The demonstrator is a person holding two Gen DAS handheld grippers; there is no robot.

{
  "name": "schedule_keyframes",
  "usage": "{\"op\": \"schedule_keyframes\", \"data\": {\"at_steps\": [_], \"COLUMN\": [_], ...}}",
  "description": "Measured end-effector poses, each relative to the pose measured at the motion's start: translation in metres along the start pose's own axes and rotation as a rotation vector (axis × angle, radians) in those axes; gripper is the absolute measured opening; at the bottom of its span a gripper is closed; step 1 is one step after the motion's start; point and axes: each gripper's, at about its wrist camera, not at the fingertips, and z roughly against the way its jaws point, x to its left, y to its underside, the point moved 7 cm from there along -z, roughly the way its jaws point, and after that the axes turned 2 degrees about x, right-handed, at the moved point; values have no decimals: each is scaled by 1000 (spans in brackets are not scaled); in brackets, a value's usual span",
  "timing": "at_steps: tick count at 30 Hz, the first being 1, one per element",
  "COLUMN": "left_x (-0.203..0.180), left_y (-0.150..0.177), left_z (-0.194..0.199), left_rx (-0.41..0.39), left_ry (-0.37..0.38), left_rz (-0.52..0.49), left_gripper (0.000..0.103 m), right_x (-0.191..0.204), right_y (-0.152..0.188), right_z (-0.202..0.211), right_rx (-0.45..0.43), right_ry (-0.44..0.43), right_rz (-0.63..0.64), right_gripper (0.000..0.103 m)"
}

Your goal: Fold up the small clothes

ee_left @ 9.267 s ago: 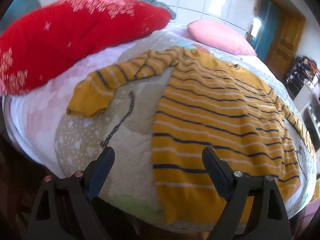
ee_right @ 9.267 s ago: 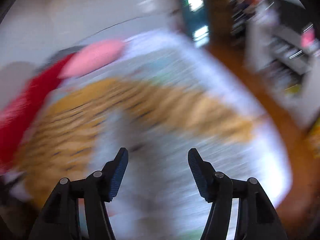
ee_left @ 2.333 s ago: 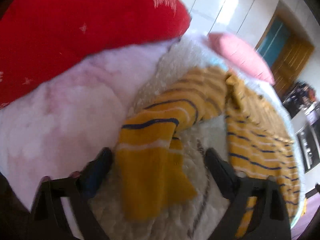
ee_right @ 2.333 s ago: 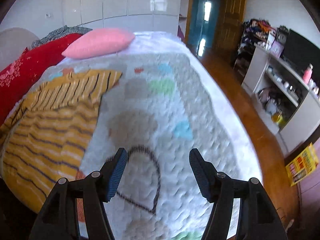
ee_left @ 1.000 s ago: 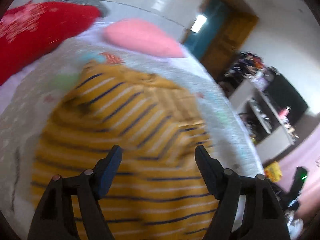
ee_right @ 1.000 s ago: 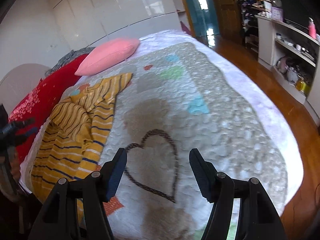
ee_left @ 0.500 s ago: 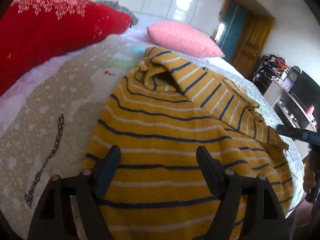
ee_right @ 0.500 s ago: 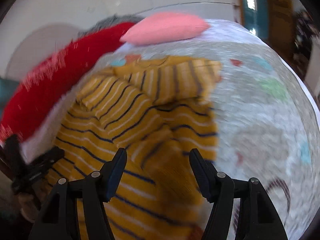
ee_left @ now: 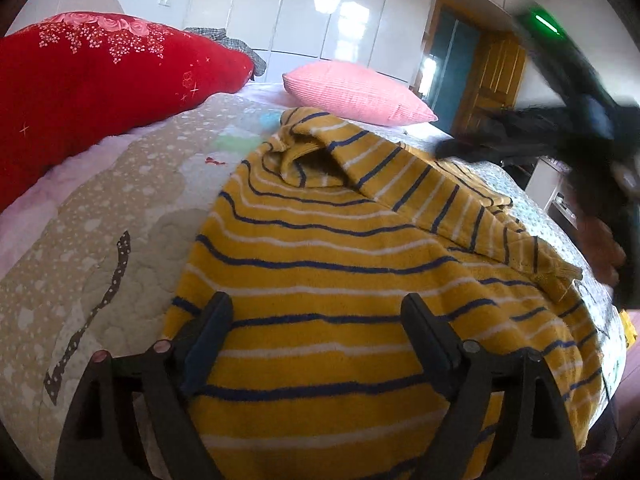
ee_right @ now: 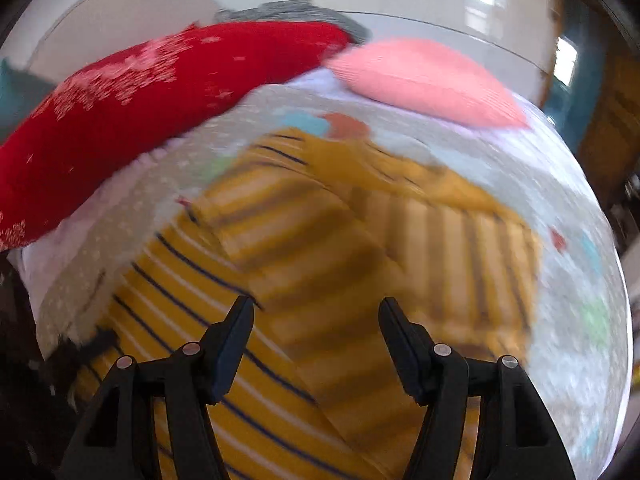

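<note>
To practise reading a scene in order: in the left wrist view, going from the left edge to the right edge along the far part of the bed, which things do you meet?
Red cushion → pink pillow → wooden door → right tool, blurred.

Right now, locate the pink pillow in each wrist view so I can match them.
Left wrist: the pink pillow sits upper centre, beyond the collar end of the striped yellow sweater.
Right wrist: the pink pillow lies upper right, blurred, beyond the sweater.
Shared landmark: the red pillow, left of the pink one in both.
</note>
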Motion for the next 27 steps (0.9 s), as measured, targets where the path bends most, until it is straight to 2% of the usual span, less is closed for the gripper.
{"op": "schedule_keyframes", "data": {"at_steps": [3,6,7,8,9,10,11,13,16,18,21,22,24,26,27], "left_x": [0,0,0,0,0,1,1,3,5,5,4,3,3,2,1], "left_y": [0,0,0,0,0,0,0,0,-1,-1,-1,-1,0,1,1], "left_z": [0,0,1,1,1,2,2,3,4,4,4,5,5,6,6], "left_rx": [-1,3,5,8,9,12,13,16,20,21,20,19,16,14,13], "left_ry": [8,14,15,16,19,24,29,44,71,81,82,82,83,83,82], "left_rz": [1,3,3,3,4,8,12,26,50,54,48,46,40,33,31], "left_gripper": [86,86,86,86,86,86,86,86,87,87,87,87,87,87,87], "right_x": [44,70,72,71,67,64,59,56,65,79,125,142,170,192,195], "right_y": [-24,-36,-37,-37,-37,-35,-34,-39,-61,-74,-87,-88,-85,-80,-80], "right_z": [-30,-57,-68,-77,-85,-93,-98,-93,-74,-68,-72,-77,-93,-99,-95], "right_rx": [20,47,63,82,105,138,163,145,58,24,23,42,116,164,166], "right_ry": [-8,61,118,178,222,246,252,260,259,218,69,-1,-139,-272,-306], "right_rz": [118,234,268,299,322,335,329,306,284,270,274,272,274,278,280], "right_gripper": [70,67,67,59,37,28,8,6,6,6,6,7,17,17,18]}}
